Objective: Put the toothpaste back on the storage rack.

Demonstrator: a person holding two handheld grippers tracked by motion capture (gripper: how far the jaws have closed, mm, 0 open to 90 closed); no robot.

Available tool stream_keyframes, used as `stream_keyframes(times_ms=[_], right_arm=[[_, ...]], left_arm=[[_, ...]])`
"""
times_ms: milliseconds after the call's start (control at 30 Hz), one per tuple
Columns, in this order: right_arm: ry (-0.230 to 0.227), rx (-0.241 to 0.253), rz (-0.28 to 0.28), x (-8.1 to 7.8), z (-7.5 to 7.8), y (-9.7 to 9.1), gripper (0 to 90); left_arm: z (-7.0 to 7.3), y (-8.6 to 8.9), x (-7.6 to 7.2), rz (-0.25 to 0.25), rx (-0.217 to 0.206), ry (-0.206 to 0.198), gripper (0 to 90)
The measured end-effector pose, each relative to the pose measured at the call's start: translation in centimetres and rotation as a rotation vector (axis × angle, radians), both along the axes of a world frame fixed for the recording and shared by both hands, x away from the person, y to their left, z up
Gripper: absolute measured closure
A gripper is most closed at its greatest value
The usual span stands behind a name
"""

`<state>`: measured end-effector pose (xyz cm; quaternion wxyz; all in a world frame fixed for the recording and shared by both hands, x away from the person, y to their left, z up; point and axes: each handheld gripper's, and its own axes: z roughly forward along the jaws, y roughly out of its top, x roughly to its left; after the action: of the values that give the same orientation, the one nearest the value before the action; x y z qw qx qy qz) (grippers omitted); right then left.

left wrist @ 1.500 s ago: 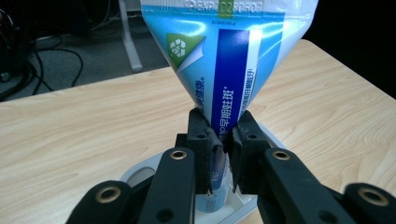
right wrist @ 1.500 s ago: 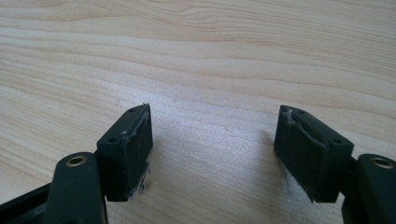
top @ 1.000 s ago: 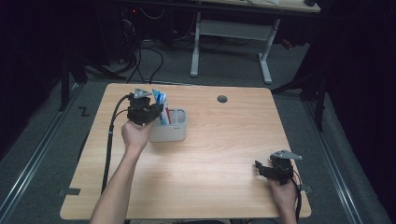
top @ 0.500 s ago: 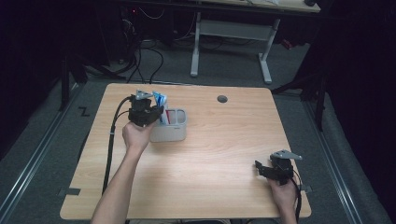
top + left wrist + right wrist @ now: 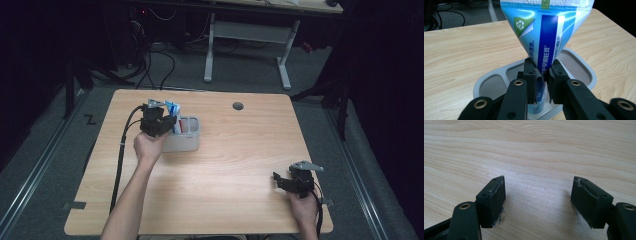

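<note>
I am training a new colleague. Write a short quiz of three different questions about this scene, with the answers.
1. True or false: the left gripper is shut on the toothpaste tube.
2. How do the right gripper's jaws stand: A) open, B) shut on a pen, C) shut on a cup?
3. What does the tube's lower end go into?

Key: 1. True. 2. A, over bare table. 3. The grey holder.

Surface centre: bare wood, open passage between the two claws.
Tray (image 5: 186,144): stands at 10 o'clock on the surface (image 5: 235,165), blocking low passes there.
Tube (image 5: 544,37): rises upright from the tray, pinched by the left claw (image 5: 543,75), barring the way over it.
Right claw (image 5: 537,200): at 4 o'clock, jaws wide, bare wood between.
Hole (image 5: 238,106): at 12 o'clock, flush.
</note>
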<state>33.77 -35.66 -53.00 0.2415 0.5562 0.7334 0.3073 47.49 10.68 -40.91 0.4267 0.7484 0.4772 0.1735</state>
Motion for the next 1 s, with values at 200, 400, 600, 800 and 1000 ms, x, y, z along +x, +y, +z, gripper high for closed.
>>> stream_keyframes(times_ms=[200,400,600,800,1000], right_arm=[[0.001,0.0,0.0,0.0,0.0,0.0,27.9],[0.001,-0.002,0.001,0.0,0.0,0.0,27.9],[-0.001,-0.003,0.003,0.0,0.0,0.0,27.9],[-0.001,-0.003,0.003,0.0,0.0,0.0,27.9],[-0.001,-0.003,0.003,0.0,0.0,0.0,28.0]], left_arm=[[0.1,0.5,0.1,0.016,0.001,0.012,77.4],[0.0,0.6,0.2,0.028,0.015,-0.002,76.1],[0.0,0.8,0.1,0.042,0.052,-0.009,69.4],[0.3,1.1,-0.3,0.045,0.076,-0.031,62.2],[0.8,1.6,-0.8,0.048,0.084,-0.059,51.2]])
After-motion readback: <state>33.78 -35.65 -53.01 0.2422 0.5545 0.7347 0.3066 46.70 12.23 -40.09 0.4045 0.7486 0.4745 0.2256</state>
